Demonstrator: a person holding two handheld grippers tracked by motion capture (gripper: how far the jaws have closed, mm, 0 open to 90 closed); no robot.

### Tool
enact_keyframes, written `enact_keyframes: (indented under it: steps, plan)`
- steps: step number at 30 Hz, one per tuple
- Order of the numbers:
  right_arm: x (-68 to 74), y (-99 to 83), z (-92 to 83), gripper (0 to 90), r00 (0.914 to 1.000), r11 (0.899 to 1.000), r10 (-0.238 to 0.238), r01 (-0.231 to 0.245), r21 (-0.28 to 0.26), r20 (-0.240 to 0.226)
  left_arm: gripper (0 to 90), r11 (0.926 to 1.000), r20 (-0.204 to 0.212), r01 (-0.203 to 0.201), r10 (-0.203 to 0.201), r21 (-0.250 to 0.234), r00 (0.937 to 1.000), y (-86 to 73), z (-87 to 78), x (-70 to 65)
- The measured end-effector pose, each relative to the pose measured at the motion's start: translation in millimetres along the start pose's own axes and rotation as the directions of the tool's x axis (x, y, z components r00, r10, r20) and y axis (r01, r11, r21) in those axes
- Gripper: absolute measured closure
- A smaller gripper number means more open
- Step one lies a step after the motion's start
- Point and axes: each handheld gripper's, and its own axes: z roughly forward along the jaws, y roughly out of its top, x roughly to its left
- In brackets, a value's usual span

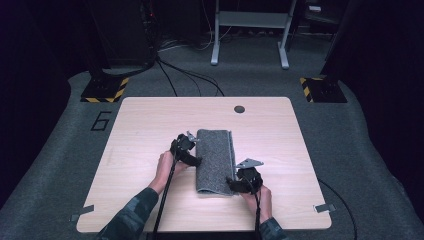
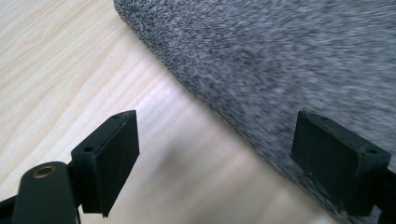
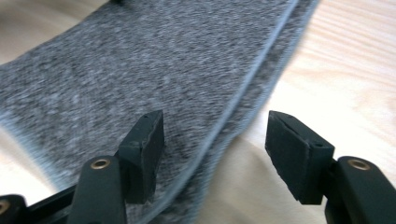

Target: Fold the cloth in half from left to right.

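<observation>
A folded grey cloth [image 1: 216,161] lies lengthwise near the middle of a light wooden table [image 1: 140,125]. The left gripper [image 1: 191,148] sits at the cloth's left edge, held by a hand [image 1: 165,167] in a camouflage sleeve [image 1: 131,215]. The right gripper [image 1: 235,183] rests at the cloth's near right corner. A dark round hole [image 1: 239,109] marks the table's far side.

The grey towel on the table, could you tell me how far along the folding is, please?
Done: the grey towel lies folded into a narrow strip on the table, with its hemmed edges stacked along one side. In hand: the left gripper and right gripper sit at its long edges, jaws open, holding nothing. Left: perhaps one more fold, though that is a guess.
</observation>
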Motion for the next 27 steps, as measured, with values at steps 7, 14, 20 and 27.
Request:
enact_keyframes:
  steps: [7,14,20,27]
  plan:
    - [0.4,-4.3,0.5,33.7,0.9998,1.000,-0.003,0.003,0.012,0.020,15.1,0.9980,0.043,-0.060,0.059,0.020,0.9973,-26.3,-17.0,-36.3]
    - [-0.2,-2.3,-1.1,29.1,0.9997,1.000,0.004,-0.005,0.019,0.025,15.0,0.9984,0.043,-0.056,0.056,0.003,0.9975,-37.8,-23.8,-43.7]
    - [-6.2,0.7,1.3,21.6,0.9998,1.000,-0.005,0.005,0.019,0.018,14.9,0.9957,0.057,-0.093,0.092,0.010,0.9941,-50.7,-32.1,-55.9]
    - [-6.3,4.4,7.8,15.1,0.9998,1.000,-0.017,0.017,0.023,-0.004,14.7,0.9950,0.063,-0.097,0.098,-0.023,0.9931,-55.8,-45.0,-63.4]
